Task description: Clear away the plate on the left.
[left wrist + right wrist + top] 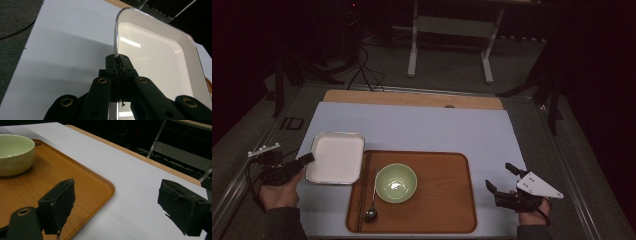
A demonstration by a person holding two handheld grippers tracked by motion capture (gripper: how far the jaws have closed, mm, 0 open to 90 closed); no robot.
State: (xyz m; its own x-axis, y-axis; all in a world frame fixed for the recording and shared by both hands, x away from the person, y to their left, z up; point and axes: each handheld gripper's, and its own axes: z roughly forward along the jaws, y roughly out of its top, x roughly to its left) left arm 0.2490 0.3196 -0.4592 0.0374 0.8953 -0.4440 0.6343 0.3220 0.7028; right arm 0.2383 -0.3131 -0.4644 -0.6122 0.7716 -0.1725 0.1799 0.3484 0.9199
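Gripping the near-left rim of a white rectangular dish, the left tongs stand closed tight on its edge at about 9 o'clock on the desk; seen along the left tongs in the left gripper view, the two black jaws meet on the thin glossy rim of the dish, which runs straight away from them. The dish lies just left of a wooden tray, its right edge touching or very nearly touching the tray's left edge, and its long axis runs roughly from 6 to 12 o'clock, the short sides toward the person and toward the far edge. No brand, label or writing can be read on the dish, the tray or the pale sheet covering the desk.

On the tray a pale green bowl sits near the centre, with a metal spoon just at its 9 o'clock, handle pointing to 12 and the spoon's bowl end to 6. Dark chopsticks lie along the tray's left edge, also running 6 to 12.

The right tongs hover at about 4 o'clock, off the tray's right edge, jaws spread wide with nothing between them; the right gripper view shows the right tongs open over the tray's corner and the bare desk cover, the green bowl at the upper left.
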